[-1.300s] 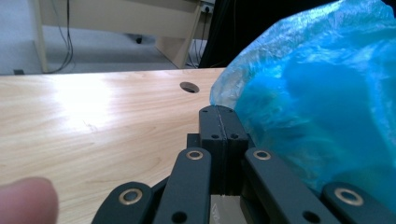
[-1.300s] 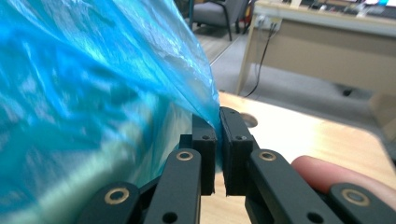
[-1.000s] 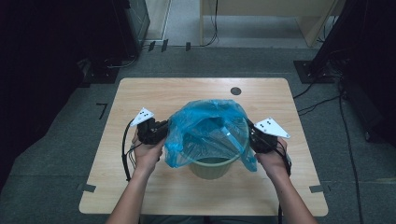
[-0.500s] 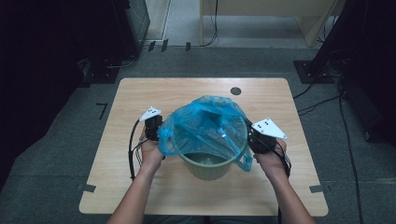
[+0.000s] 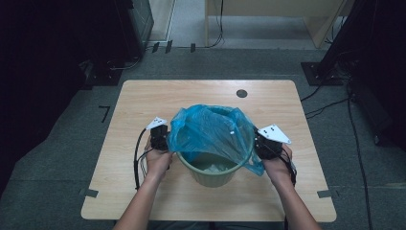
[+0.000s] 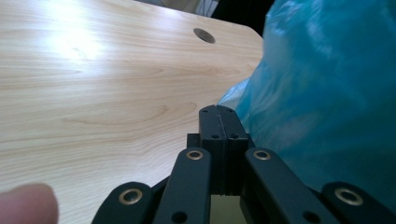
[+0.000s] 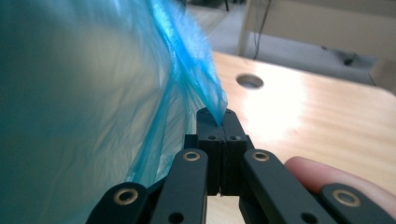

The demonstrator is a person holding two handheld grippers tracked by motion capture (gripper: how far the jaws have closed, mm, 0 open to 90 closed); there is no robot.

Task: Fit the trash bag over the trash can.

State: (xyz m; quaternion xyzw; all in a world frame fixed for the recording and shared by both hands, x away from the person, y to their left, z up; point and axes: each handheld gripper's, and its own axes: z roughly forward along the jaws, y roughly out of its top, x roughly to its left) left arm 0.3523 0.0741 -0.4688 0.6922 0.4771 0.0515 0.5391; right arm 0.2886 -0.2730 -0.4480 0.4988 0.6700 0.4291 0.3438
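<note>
Looking down from the high view: green bucket [image 5: 210,167] near the middle of the wooden table [image 5: 143,100], blue plastic bag [image 5: 210,132] billowed over its mouth and draped past the rim. Left gripper [image 5: 160,140] just beside the bag's left edge, right gripper [image 5: 263,143] at its right edge, each touching the film at rim height. Likely step: stretching the bag's mouth down around the rim. Possible trouble from here: thin film tearing under uneven pull, or the light bucket tipping or sliding if one side drags harder than the other.

Turning to the left gripper view: jaws pressed flat together, pads meeting along one seam. Bag [image 6: 327,93] bulging close on the right of the fingertips [image 6: 212,123], a fold reaching down beside them; cannot tell whether any film is actually pinched in the seam. Risk of the edge slipping free here and springing back off the rim.

Moving to the right gripper view: jaws together, clamped on a gathered point of the bag [image 7: 93,93], the film [image 7: 217,109] entering the seam right at the tips. Rest of the bag rising up and to the left of the fingers. Narrow pinch, so a sharp tug could rip that corner.
</note>
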